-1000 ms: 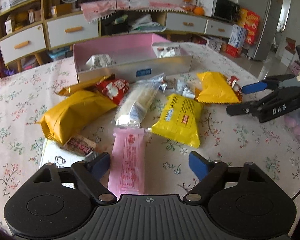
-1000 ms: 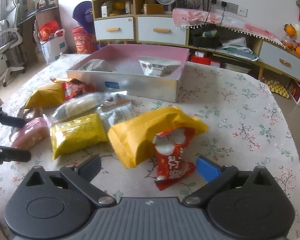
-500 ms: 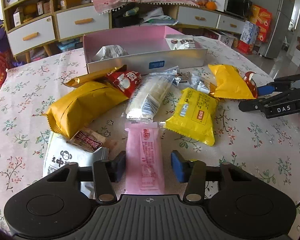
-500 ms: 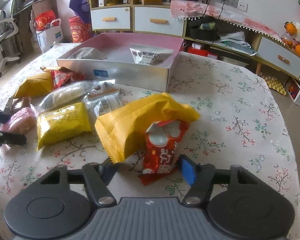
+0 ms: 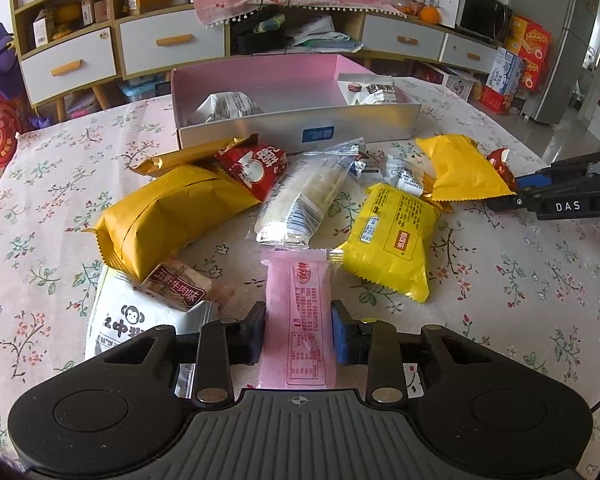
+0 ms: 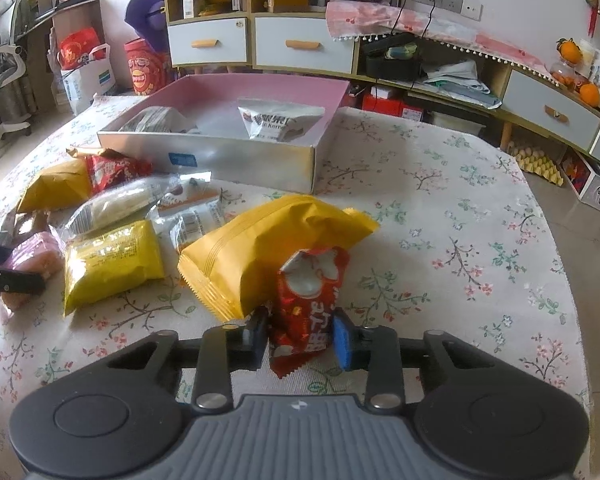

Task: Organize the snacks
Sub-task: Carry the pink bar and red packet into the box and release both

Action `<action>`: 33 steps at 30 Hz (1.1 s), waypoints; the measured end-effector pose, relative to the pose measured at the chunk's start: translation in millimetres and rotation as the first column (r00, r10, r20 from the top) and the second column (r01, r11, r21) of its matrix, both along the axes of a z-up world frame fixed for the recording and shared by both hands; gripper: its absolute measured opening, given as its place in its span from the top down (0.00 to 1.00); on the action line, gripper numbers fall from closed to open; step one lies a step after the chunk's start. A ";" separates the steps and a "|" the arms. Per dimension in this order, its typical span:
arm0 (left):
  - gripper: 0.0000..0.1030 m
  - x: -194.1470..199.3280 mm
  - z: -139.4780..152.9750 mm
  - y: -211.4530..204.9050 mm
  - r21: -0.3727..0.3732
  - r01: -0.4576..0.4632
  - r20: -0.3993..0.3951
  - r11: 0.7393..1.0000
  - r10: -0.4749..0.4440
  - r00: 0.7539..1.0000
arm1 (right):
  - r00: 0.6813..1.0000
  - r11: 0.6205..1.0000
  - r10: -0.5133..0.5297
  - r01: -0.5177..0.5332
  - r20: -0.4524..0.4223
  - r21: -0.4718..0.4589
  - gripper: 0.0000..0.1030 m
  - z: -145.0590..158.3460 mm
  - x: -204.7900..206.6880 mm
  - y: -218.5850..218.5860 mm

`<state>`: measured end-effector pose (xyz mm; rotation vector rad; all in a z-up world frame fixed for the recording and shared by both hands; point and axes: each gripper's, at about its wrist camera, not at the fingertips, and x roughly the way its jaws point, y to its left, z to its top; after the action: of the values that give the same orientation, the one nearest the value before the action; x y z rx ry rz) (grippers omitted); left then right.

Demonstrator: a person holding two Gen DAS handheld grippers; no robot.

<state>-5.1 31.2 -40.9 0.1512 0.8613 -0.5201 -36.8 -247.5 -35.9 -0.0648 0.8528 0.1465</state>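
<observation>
My left gripper point(image 5: 299, 334) is shut on a pink snack bar point(image 5: 300, 304) that lies on the floral tablecloth. My right gripper point(image 6: 302, 338) is shut on a red snack packet point(image 6: 310, 304) next to a large orange-yellow bag point(image 6: 268, 248). The right gripper also shows in the left wrist view point(image 5: 516, 194) at the right. A pink box point(image 5: 380, 120) with silver sides stands beyond the pile and holds two grey-white packets point(image 5: 228, 106) point(image 5: 372, 90). The box also shows in the right wrist view point(image 6: 236, 160).
Loose snacks lie between me and the box: a yellow pack point(image 5: 392, 236), a large orange bag point(image 5: 168, 216), a clear white pack point(image 5: 312, 200), a red packet point(image 5: 256, 168), a monkey-print bag point(image 5: 136, 324). Cabinets point(image 5: 172, 44) stand behind the table.
Both grippers have closed from open: the left onto the pink bar, the right onto the red packet. Both have moved forward over the table.
</observation>
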 end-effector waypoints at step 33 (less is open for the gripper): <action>0.72 19.9 58.2 -6.7 -0.191 -0.043 0.025 0.981 0.049 0.999 | 0.996 0.965 -0.051 0.031 0.068 0.261 0.87 54.8 17.4 7.2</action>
<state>14.8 24.5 17.2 -0.0360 0.7801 -0.5530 -19.4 -240.3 18.9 0.1927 0.7541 0.2148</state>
